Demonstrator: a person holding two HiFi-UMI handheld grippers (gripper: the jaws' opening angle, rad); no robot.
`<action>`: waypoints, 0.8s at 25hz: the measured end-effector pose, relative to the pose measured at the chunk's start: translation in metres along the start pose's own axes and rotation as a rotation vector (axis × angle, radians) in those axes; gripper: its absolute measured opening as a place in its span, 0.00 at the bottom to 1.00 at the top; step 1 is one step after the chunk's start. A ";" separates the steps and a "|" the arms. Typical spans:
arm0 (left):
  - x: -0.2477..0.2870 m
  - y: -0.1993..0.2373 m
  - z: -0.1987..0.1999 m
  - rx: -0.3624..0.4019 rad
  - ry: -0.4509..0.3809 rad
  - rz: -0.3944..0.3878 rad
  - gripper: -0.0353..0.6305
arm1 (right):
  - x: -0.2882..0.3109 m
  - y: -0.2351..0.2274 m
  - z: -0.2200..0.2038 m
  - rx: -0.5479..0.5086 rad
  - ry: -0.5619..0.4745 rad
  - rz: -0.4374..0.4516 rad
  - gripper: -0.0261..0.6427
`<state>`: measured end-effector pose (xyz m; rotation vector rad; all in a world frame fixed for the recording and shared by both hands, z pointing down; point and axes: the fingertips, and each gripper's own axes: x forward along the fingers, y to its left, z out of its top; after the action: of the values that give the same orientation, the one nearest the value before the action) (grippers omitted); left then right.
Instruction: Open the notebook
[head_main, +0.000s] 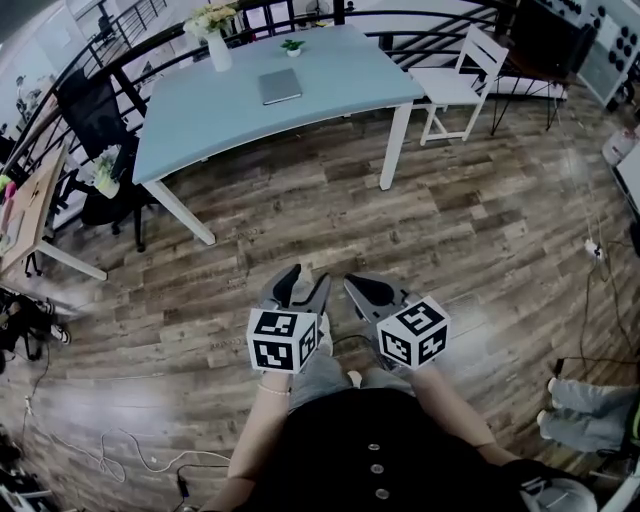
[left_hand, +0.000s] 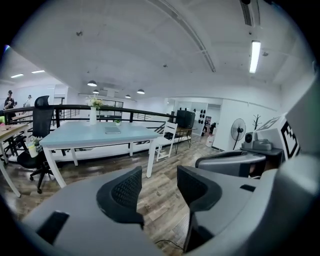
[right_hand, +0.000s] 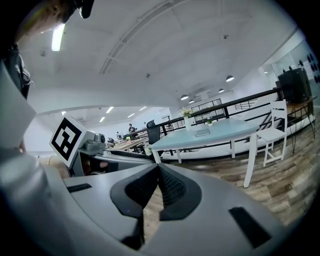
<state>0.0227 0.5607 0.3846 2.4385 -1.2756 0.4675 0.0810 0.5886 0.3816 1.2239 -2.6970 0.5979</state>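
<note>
1. Head view: one pale blue table (head_main: 340, 75) stands well ahead of the two grippers.
2. Left gripper (head_main: 305, 280) has its jaws parted and empty; right gripper (head_main: 354, 286) has its jaws pressed together on nothing.
3. One plain grey notebook (head_main: 280, 86) lies closed near the table's middle.
4. One flower vase (head_main: 218, 48) stands behind it.

Open-plan office, pale blue table (head_main: 200, 120) standing on wood-plank floor (head_main: 480, 220), black swivel chair (head_main: 85, 105) sitting beside it, black railing (head_main: 430, 14) running behind, strip light (left_hand: 255, 56) glowing overhead, more desks (head_main: 25, 215) showing beyond.
</note>
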 end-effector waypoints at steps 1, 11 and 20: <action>0.006 0.009 0.005 0.000 -0.002 0.002 0.38 | 0.009 -0.005 0.004 -0.004 0.000 -0.005 0.05; 0.064 0.102 0.059 -0.011 -0.003 -0.032 0.38 | 0.111 -0.054 0.053 -0.057 0.032 -0.049 0.05; 0.116 0.174 0.106 0.006 -0.031 -0.071 0.38 | 0.187 -0.095 0.094 -0.066 0.006 -0.117 0.05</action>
<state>-0.0459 0.3374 0.3683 2.4955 -1.1974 0.4163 0.0322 0.3641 0.3744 1.3485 -2.5956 0.4929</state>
